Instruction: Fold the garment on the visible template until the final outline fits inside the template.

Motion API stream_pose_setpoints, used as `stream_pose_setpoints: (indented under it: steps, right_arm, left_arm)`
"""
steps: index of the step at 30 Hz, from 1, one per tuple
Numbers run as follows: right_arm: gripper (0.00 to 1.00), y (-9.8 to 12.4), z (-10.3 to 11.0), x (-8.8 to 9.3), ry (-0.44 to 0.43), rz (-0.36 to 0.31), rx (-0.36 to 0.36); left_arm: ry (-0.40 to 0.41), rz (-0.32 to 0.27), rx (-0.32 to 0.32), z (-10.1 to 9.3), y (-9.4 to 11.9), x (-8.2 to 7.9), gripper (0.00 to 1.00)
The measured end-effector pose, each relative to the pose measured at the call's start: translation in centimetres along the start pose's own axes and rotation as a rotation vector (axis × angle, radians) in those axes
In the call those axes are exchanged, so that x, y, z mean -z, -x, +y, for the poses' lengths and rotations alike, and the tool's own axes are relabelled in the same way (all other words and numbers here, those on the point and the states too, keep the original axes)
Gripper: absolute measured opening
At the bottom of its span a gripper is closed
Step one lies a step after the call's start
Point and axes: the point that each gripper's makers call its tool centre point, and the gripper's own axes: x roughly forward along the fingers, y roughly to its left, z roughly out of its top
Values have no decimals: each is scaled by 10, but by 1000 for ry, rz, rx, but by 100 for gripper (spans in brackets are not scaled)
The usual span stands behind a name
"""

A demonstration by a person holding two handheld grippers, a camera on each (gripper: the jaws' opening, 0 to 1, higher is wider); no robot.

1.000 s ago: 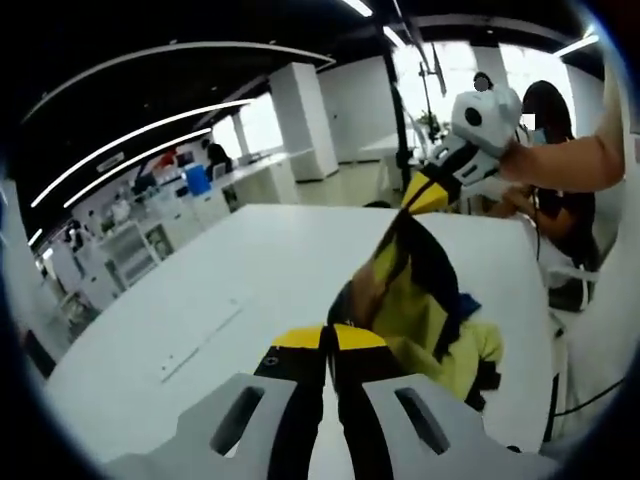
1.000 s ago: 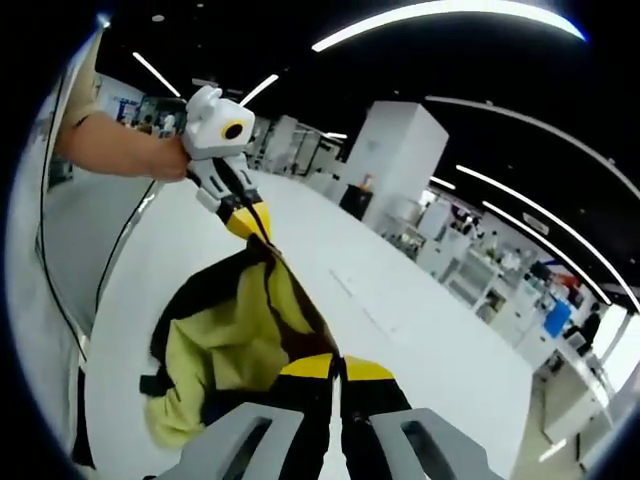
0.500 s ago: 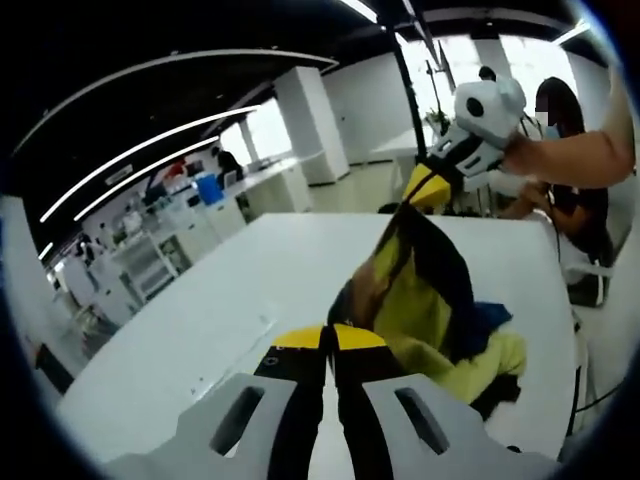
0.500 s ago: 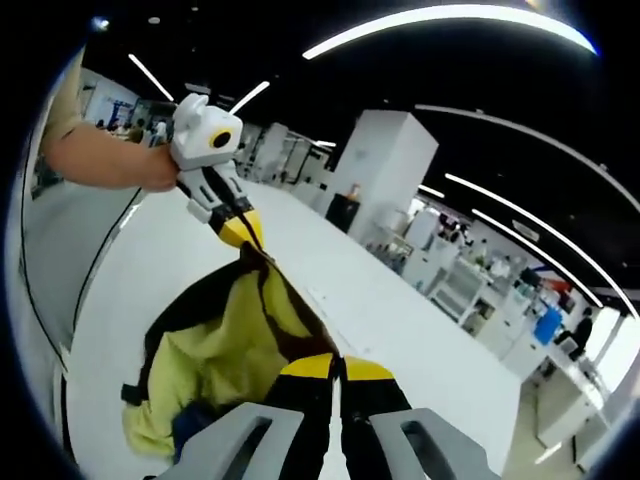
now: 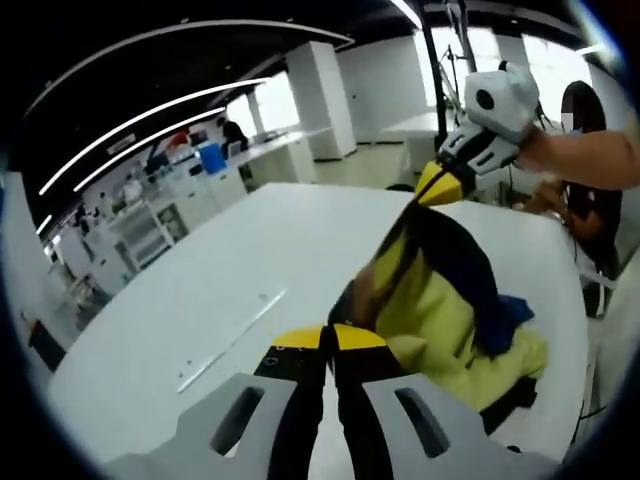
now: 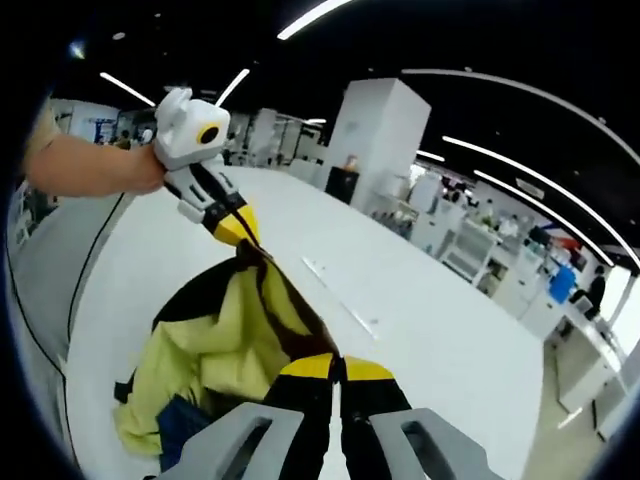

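A yellow garment [image 5: 440, 310] with black and blue parts hangs stretched between my two grippers above the white table [image 5: 200, 300]. My left gripper [image 5: 330, 345] is shut on one edge of it, close to the camera. In the left gripper view my right gripper [image 5: 437, 187], held by a hand, is shut on the far edge. In the right gripper view the garment [image 6: 215, 340] sags onto the table; my right gripper [image 6: 338, 368] is shut on it, and the left gripper [image 6: 240, 228] pinches the far end. A thin template line [image 6: 340, 300] is marked on the table.
The template line [image 5: 225, 345] runs across the table left of the garment. A person sits beyond the table's far right edge [image 5: 590, 200]. Desks, shelves and white pillars [image 6: 375, 140] fill the room behind. A cable [image 6: 85, 260] trails along the table's edge.
Both grippers have dropped slightly and tilted toward the table, still holding the garment taut. More of the garment's lower part now lies bunched on the table.
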Motion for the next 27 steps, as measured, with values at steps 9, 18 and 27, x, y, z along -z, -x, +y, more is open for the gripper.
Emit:
stream_pose_setpoints:
  steps: [9, 18, 27]
  right_arm:
    - [0, -28, -10, 24, -111, 39, -31]
    - [0, -57, -17, 49, -170, 88, -48]
    - [0, -86, -17, 66, -208, 136, -64]
  left_arm:
    - [54, 64, 10, 10, -27, 22, 0]
    - [97, 116, 20, 17, -50, 43, 0]
    - [152, 176, 9, 27, -66, 70, 0]
